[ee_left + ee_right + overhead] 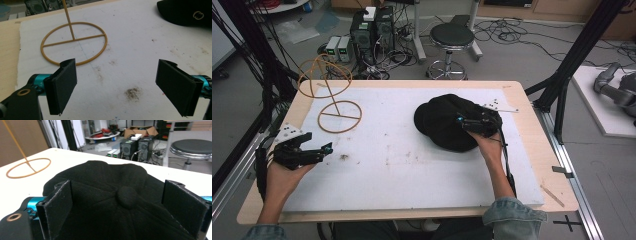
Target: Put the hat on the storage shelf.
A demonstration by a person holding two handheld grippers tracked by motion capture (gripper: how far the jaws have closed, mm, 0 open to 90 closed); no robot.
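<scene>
Right gripper (pixel 465 123) over black cap (pixel 443 120), jaws spread wide, not pinching. Left gripper (pixel 326 148) low over mat (pixel 402 155), jaws spread, empty.

A pale wooden tabletop (pixel 522 95) carries a stained white sheet (pixel 412 165). On the sheet, a black cap (pixel 439 120) lies right of centre, and a yellow wire stand (pixel 339 116) sits upper left.

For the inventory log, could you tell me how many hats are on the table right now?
1: a black cap lies on the white mat at the table's right side, with the right gripper open over its crown. Nothing suggests another underneath.
</scene>
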